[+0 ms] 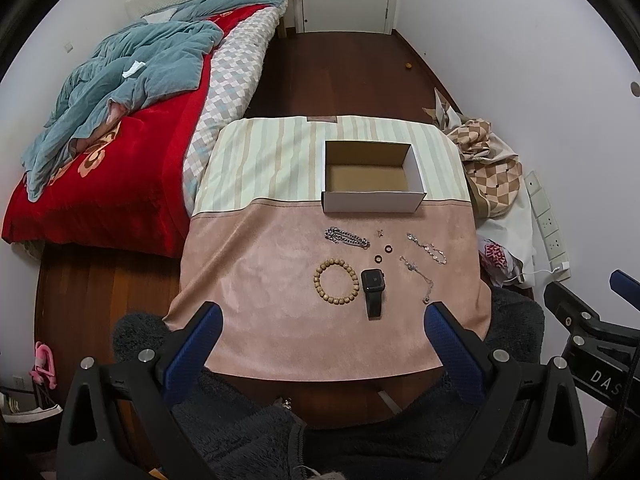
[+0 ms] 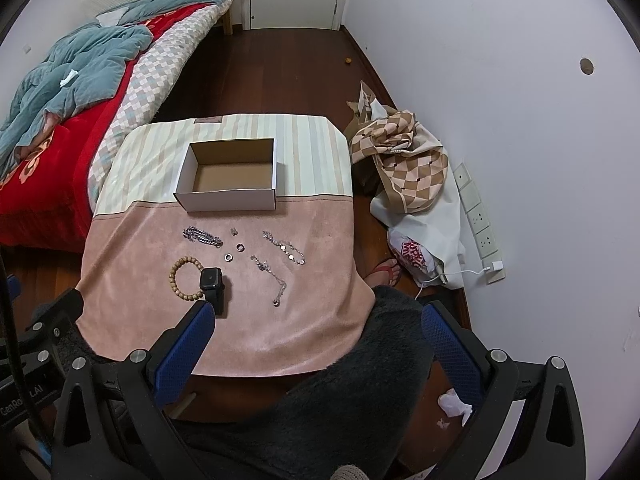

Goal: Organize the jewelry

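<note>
An empty white cardboard box stands on the cloth-covered table. In front of it lie a chunky silver chain, a wooden bead bracelet, a black smartwatch, two small dark rings, a small earring and two thin silver chains. My left gripper is open and empty, above the table's near edge. My right gripper is open and empty, held back near the front right corner.
A bed with a red blanket and blue quilt stands left of the table. A pile of checked cloth and bags lies on the floor at the right by the wall. A dark fluffy garment covers the person's lap below the table edge.
</note>
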A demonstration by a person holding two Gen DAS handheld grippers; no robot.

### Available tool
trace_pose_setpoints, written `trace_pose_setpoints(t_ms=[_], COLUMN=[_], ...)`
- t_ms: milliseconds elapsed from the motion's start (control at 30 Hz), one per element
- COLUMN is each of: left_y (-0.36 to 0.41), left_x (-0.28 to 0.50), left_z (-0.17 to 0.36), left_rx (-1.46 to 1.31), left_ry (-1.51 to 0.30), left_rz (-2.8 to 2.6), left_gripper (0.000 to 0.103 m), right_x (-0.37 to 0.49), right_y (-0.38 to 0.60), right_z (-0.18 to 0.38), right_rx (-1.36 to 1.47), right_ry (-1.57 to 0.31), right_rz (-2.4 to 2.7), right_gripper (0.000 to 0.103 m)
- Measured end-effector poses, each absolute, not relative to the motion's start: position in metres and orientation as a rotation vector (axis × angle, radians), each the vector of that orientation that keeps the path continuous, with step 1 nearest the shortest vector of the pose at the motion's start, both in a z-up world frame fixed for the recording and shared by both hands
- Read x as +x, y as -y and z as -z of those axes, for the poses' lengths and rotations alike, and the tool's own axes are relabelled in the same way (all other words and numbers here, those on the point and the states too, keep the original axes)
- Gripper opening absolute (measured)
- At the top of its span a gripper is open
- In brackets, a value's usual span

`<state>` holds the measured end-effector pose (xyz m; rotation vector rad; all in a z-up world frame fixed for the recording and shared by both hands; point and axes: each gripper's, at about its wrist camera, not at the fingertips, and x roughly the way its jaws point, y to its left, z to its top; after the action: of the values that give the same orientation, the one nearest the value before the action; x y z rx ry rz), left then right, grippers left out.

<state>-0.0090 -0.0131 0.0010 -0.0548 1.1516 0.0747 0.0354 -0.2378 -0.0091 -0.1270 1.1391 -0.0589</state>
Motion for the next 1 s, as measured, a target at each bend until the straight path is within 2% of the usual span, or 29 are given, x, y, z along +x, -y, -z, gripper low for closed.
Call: trace_pose_setpoints(t_ms=[1000], left_y=[0.0160], left_x=[-0.0131], left_z=[0.0014], left_rx=[-0.061], left_ry=[-1.148], left_rz=[-0.074], left_gripper=[0.103], right_x=[0.0312], right_y=[0.2406], right_z=[0.0041], right_rx=[-0.125], right_ry=[-1.130], right_rz=[0.045], right_gripper=[0.103])
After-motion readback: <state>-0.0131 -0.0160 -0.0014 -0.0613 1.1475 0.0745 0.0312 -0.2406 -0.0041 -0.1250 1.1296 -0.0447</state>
